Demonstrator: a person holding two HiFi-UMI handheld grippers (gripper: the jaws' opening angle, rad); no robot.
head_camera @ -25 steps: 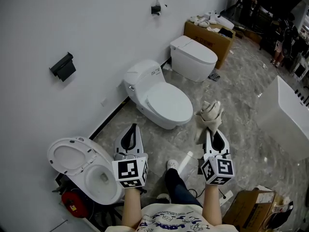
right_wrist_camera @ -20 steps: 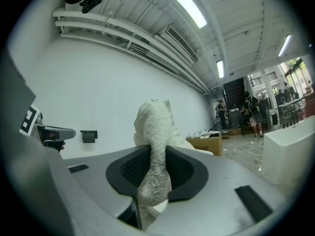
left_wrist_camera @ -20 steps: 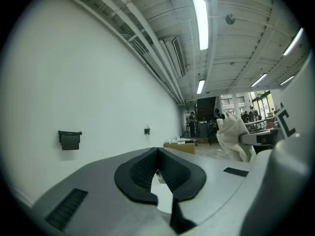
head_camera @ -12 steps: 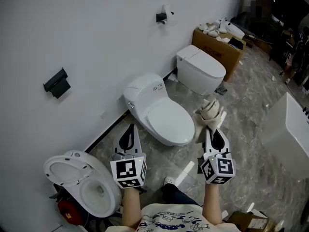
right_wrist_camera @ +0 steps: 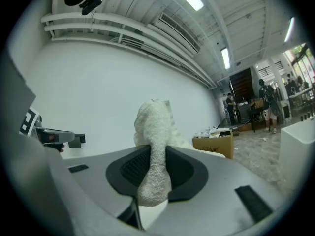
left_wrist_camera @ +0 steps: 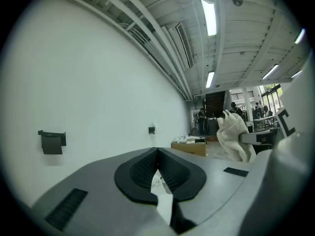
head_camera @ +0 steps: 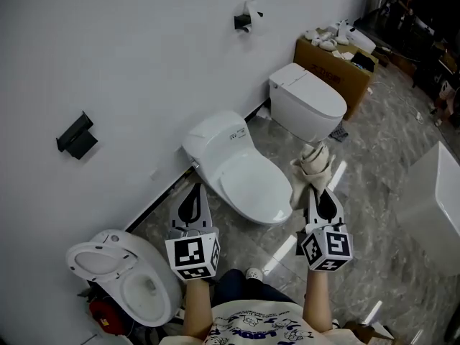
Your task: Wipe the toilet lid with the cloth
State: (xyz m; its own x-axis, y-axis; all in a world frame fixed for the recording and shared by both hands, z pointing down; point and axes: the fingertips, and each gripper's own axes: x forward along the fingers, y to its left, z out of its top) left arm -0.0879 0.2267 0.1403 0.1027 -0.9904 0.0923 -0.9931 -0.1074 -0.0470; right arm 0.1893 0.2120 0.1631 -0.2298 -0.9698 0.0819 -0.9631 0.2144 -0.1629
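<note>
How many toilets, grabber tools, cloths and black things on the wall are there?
Toilets: 3 (open toilet, middle toilet, far toilet)
Grippers: 2 (left gripper, right gripper)
Cloths: 1 (cloth)
Black wall holders: 2 (near holder, far holder)
Total: 8

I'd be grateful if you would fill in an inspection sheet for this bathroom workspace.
Surface: grey marbled floor, glossy.
Job's things: toilet lid closed, nothing on it; cloth bunched, not on the lid.
Clutter: cardboard box with loose items on top; red object by the open toilet.
Grippers: left hand-held gripper shut, empty; right hand-held gripper shut on the cloth.
Cables: nothing seen.
Surroundings: white wall with black holder and paper holder; third toilet.
</note>
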